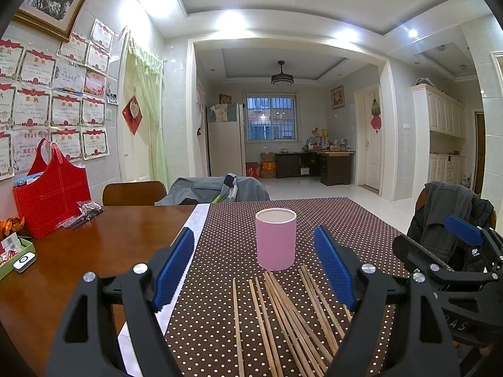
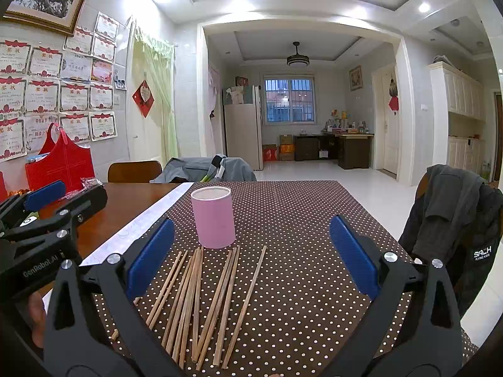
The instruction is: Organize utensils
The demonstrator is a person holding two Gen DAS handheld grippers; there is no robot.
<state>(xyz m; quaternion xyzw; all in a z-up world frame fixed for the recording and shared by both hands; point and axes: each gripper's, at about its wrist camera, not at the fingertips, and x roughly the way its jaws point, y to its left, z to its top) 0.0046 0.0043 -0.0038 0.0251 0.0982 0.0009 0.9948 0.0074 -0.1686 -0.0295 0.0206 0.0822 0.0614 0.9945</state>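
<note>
Wooden chopsticks point(image 2: 201, 295) lie loose on the dotted brown tablecloth point(image 2: 298, 235), just before the empty pink cylindrical holder point(image 2: 213, 216). Left gripper point(image 1: 254, 267) and right gripper point(image 2: 251, 260) both hover agape, holding nothing; a careless grab could roll sticks or topple the holder

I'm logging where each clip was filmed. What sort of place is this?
Most likely a home dining area open to a living room. A wooden table under a polka-dot cloth holds loose chopsticks and a pink cup; certificates cover the wall and a fridge stands beyond.
</note>
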